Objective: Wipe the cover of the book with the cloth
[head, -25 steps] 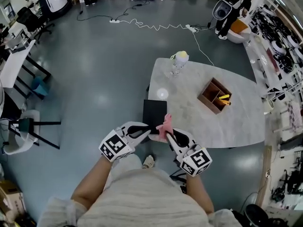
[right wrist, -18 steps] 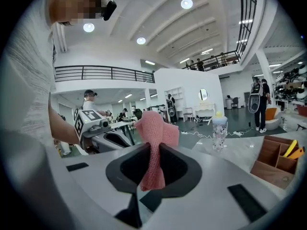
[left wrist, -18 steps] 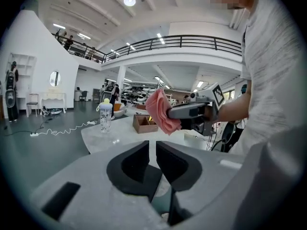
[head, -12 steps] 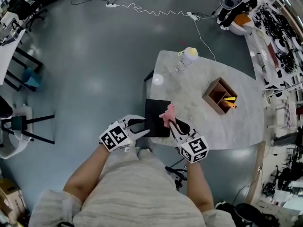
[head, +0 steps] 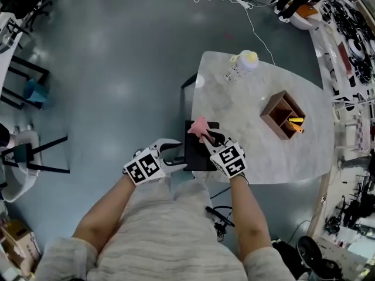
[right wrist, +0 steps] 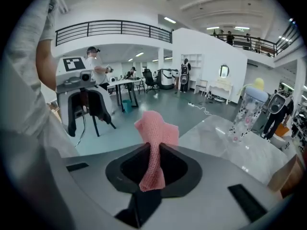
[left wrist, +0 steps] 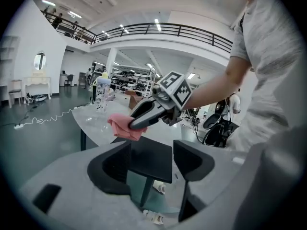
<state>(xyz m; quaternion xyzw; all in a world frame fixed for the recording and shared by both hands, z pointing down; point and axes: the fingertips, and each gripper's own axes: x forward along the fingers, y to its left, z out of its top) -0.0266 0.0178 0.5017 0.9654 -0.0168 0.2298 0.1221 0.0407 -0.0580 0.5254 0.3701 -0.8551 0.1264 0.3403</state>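
Left gripper [head: 182, 156]: jaws have just been opening and now stand wide. A corner of the black book [head: 195, 154] shows between them, untouched. The book is released and lies flat at the near corner of the marble table [head: 266, 148]. Right gripper [head: 206, 136] has come down over it, clamped on the pink cloth [head: 198, 126]. Wiping looks ready to start. The right gripper hides much of the cover. Cannot tell whether the cloth touches it.
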